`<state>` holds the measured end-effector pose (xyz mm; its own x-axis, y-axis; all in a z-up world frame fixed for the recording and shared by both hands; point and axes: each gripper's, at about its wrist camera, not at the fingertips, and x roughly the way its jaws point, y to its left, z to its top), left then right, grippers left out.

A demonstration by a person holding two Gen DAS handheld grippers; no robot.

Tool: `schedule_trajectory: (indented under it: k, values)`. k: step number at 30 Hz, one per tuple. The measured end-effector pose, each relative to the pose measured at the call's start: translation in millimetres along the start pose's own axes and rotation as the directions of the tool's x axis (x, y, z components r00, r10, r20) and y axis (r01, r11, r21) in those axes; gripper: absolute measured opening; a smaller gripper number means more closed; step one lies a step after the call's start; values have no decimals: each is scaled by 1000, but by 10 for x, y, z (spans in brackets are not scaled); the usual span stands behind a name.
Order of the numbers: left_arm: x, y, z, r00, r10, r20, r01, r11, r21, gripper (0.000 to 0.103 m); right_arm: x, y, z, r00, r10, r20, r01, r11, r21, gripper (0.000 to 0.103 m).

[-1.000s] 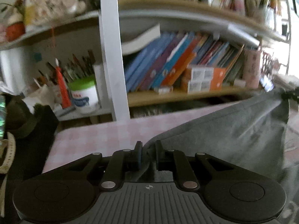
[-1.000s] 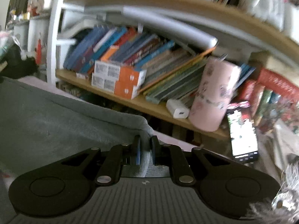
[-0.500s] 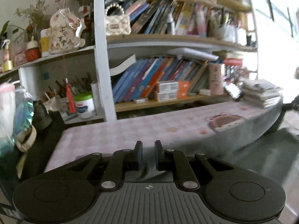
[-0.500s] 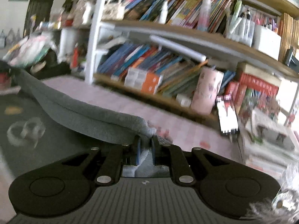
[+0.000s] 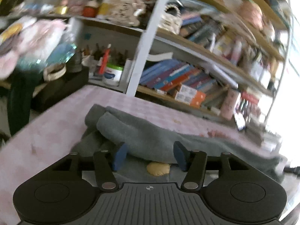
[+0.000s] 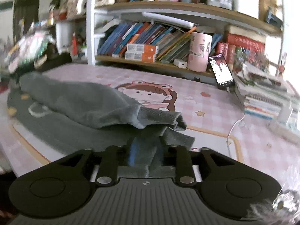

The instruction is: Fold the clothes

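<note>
Your dark grey knitted sweatshirt (image 6: 75,101) lies across the pink checked tablecloth (image 6: 206,101), folded over on itself in 2 layers. The upper layer forms a thick, rumpled ridge, ending at the right in a ribbed cuff (image 6: 161,117) (slightly curled at its edge). In the left wrist view a yellow patch (image 5: 158,169) shows on the lower layer, beneath the fold.

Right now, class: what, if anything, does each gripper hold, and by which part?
Nothing is held. Both the left gripper and right gripper have just opened, releasing the grey sweatshirt, whose fabric lies loose between their pads.
</note>
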<state>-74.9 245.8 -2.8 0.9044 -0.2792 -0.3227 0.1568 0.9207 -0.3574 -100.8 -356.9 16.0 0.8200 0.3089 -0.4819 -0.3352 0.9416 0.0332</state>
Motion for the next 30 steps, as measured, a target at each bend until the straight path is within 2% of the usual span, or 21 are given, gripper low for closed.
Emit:
schedule_trajectory:
  k: [3, 6, 8, 10, 12, 15, 19, 23, 28, 30]
  values:
    - [-6, 39, -88, 996, -63, 65, 70, 991, -114, 58, 61, -31, -3, 997, 69, 38, -73, 989, 131, 47]
    - [84, 60, -121, 990, -115, 81, 131, 964, -232, 58, 221, -68, -28, 985, 156, 74, -172, 930, 324, 52]
    - [167, 49, -116, 993, -110, 37, 116, 952, -284, 58, 309, -75, -50, 977, 194, 82, -211, 880, 425, 52]
    - [178, 19, -120, 996, -90, 27, 94, 951, -293, 60, 374, -75, -71, 972, 219, 84, -231, 838, 495, 55]
    - [144, 4, -141, 995, -98, 28, 102, 945, -311, 69, 390, -70, -96, 974, 216, 67, -218, 824, 523, 55]
    - [73, -12, -152, 996, -91, 25, 94, 940, -327, 73, 342, -98, -151, 982, 187, 38, -176, 809, 561, 55]
    - [-14, -31, -153, 996, -80, 23, 83, 926, -369, 76, 185, -107, -211, 979, 190, 70, -194, 780, 595, 58]
    - [-50, -49, -154, 995, -93, 22, 94, 912, -399, 76, 60, -67, -220, 977, 193, 86, -206, 789, 579, 61]
    - [-19, 77, -139, 998, -48, 41, 62, 872, -486, 76, 87, -130, -166, 972, 210, 109, -233, 767, 598, 61]
    - [38, 157, -121, 999, -36, 34, 48, 849, -526, 75, 152, -204, -123, 967, 223, 120, -248, 737, 629, 62]
